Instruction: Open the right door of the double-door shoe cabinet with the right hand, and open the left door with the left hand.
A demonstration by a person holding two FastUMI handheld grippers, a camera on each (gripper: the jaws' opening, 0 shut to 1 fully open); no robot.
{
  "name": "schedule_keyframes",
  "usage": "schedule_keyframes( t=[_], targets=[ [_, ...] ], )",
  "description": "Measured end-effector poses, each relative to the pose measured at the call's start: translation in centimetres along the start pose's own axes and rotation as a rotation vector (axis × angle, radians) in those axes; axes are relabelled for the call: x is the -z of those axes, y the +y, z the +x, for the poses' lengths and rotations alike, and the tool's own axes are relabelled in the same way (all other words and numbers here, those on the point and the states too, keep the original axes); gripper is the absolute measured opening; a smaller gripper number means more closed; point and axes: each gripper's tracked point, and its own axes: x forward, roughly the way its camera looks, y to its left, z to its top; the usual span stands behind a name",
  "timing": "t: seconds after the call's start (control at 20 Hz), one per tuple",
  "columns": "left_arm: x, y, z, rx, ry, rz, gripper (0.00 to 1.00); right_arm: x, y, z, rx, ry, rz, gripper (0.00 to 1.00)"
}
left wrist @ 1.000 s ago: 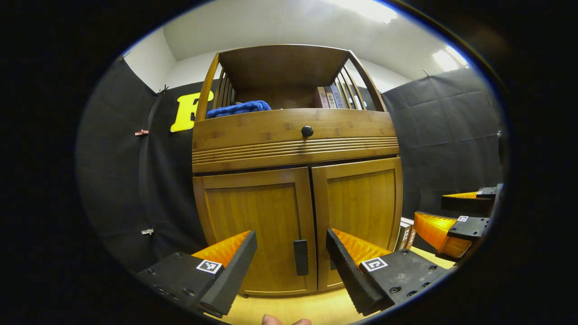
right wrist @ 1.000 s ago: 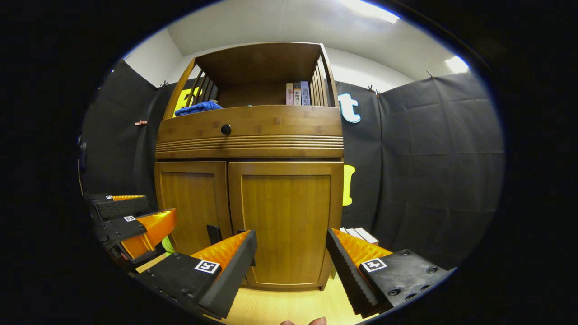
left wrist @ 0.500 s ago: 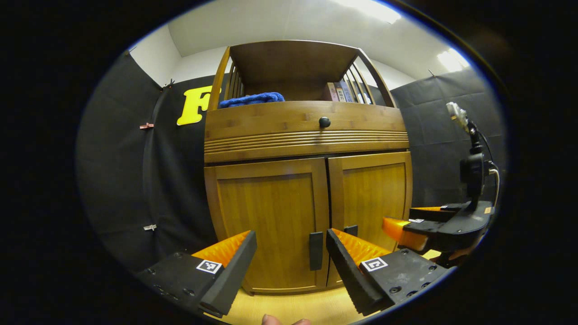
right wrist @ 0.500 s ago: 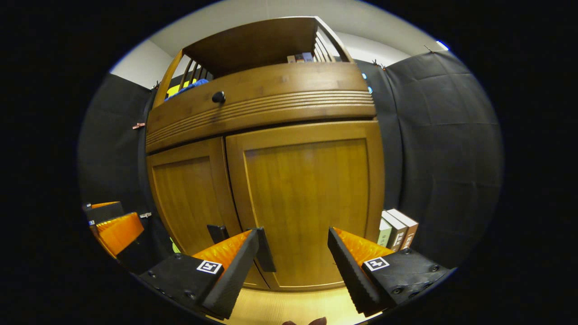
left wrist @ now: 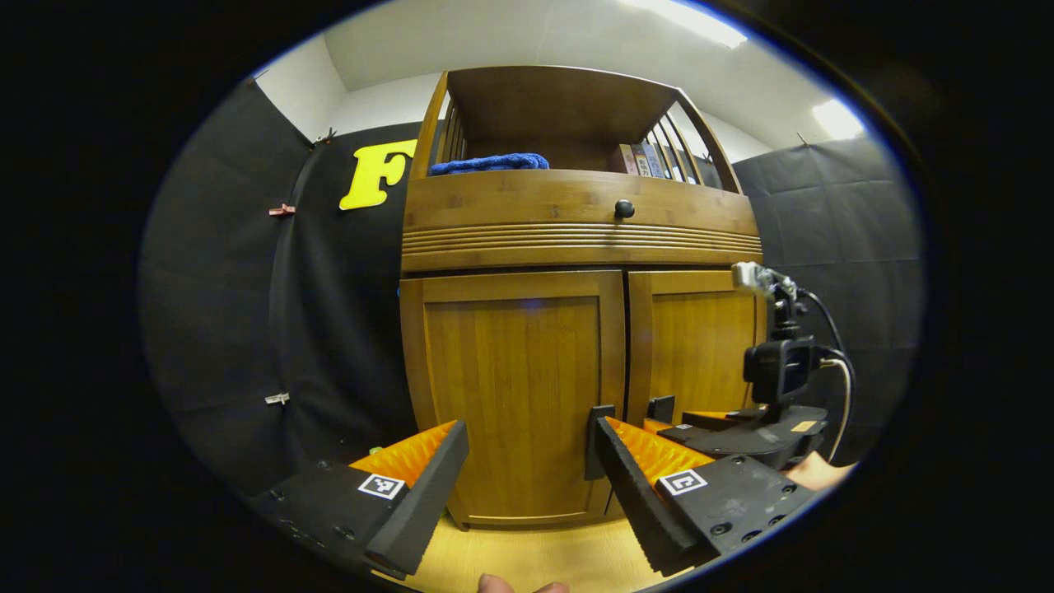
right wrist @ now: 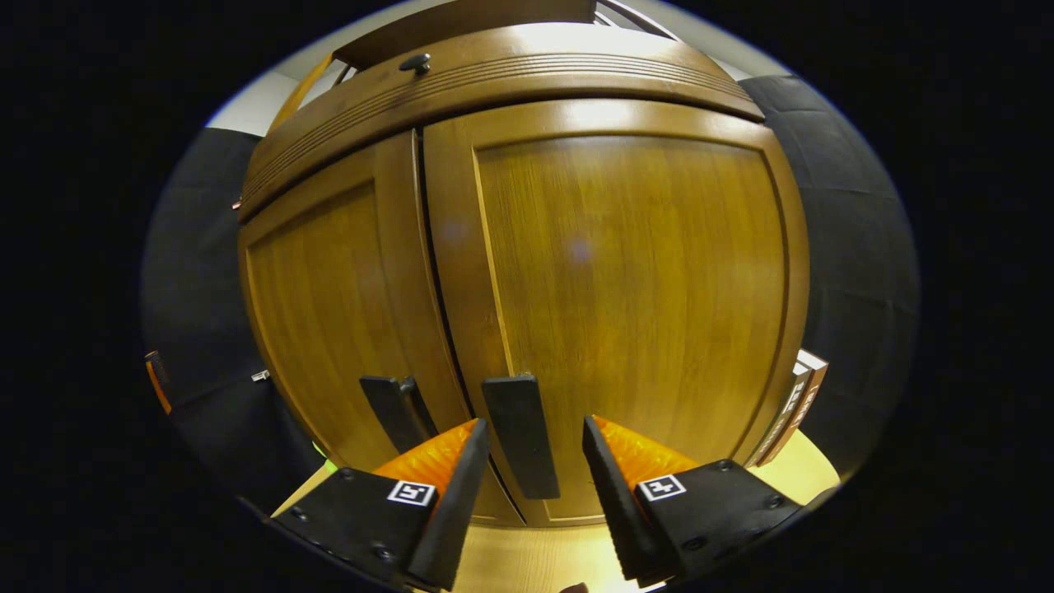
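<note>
The wooden shoe cabinet (left wrist: 576,239) stands with both doors closed. In the right gripper view the right door (right wrist: 634,280) is very close. Its black handle (right wrist: 520,432) stands between the fingers of my right gripper (right wrist: 531,486), which is open and not pressing on it. The left door's handle (right wrist: 391,412) is just to the left. In the left gripper view my left gripper (left wrist: 527,486) is open, some way back from the left door (left wrist: 515,387). That door's handle (left wrist: 599,441) sits just behind the right finger (left wrist: 638,486). The right gripper (left wrist: 741,432) is at the right door's handle (left wrist: 661,408).
A drawer with a black knob (left wrist: 624,208) sits above the doors. The open top shelf holds a blue towel (left wrist: 490,162) and books (left wrist: 646,158). More books (right wrist: 795,403) stand on the light wooden floor (left wrist: 535,560), to the right of the cabinet.
My right gripper has moved in close to the cabinet, so the right door's handle now lies between its fingers. The left gripper's view has shifted a little. Both doors stay closed.
</note>
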Motion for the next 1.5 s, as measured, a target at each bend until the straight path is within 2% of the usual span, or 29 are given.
schedule_keyframes(
  t=[0.05,0.15,0.2,0.25,0.3,0.35,0.4,0.45,0.65,0.7,0.9,1.0,1.05,1.1,1.15,1.4,1.5],
  targets=[
    [0.2,0.2,-0.2,-0.002,0.004,0.003,0.93,-0.1,-0.2,0.7,0.005,-0.001,-0.006,0.68],
    [0.4,0.4,-0.2,-0.008,0.011,0.009,0.96,-0.4,0.6,1.5,-0.021,0.001,0.009,0.52],
    [0.3,0.6,-0.3,-0.012,0.013,0.013,0.96,-0.2,0.8,1.4,-0.015,0.012,0.008,0.57],
    [0.3,0.6,-0.4,-0.015,0.014,0.017,0.96,-0.3,0.6,1.6,-0.003,-0.005,-0.013,0.36],
    [0.2,0.6,-0.5,-0.017,0.015,0.019,1.00,-0.3,0.5,1.4,0.010,-0.012,-0.048,0.41],
    [0.2,0.5,-0.4,-0.018,0.015,0.021,0.96,-0.5,0.5,0.9,0.018,-0.031,-0.083,0.35],
    [0.2,0.4,-0.4,-0.019,0.018,0.022,0.96,-0.3,0.6,1.1,0.023,-0.022,-0.096,0.35],
    [0.2,0.3,-0.5,-0.020,0.019,0.023,0.94,-0.4,0.6,0.9,0.019,-0.020,-0.089,0.28],
    [-0.2,-0.3,-0.7,-0.018,0.010,0.017,0.92,-0.2,0.5,-1.1,-0.014,0.007,-0.091,0.28],
    [-0.3,-0.5,-0.7,-0.018,0.009,0.013,0.96,0.0,0.4,-2.0,-0.024,0.012,-0.083,0.28],
    [-0.6,-1.2,-1.1,-0.022,-0.006,0.014,0.96,0.5,-0.7,-6.0,-0.061,0.023,-0.058,0.28],
    [-0.9,-1.4,-1.4,-0.029,-0.016,0.016,0.92,0.6,-1.4,-7.9,-0.073,0.030,-0.044,0.28],
    [-0.9,-1.4,-1.5,-0.033,-0.020,0.015,0.92,0.7,-1.9,-8.9,-0.076,0.035,-0.039,0.28],
    [-1.0,-1.4,-1.6,-0.037,-0.022,0.011,1.00,0.7,-2.4,-9.9,-0.079,0.034,-0.038,0.28],
    [-1.0,-1.6,-1.7,-0.039,-0.021,0.006,0.92,0.8,-2.9,-11.0,-0.080,0.039,-0.039,0.28],
    [-1.5,-2.0,-2.5,-0.058,-0.030,-0.003,0.92,0.8,-6.5,-15.6,-0.073,0.044,-0.029,0.28],
    [-1.3,-2.5,-2.5,-0.058,-0.026,-0.005,0.96,0.8,-8.3,-17.1,-0.057,0.048,-0.019,0.27]
  ],
)
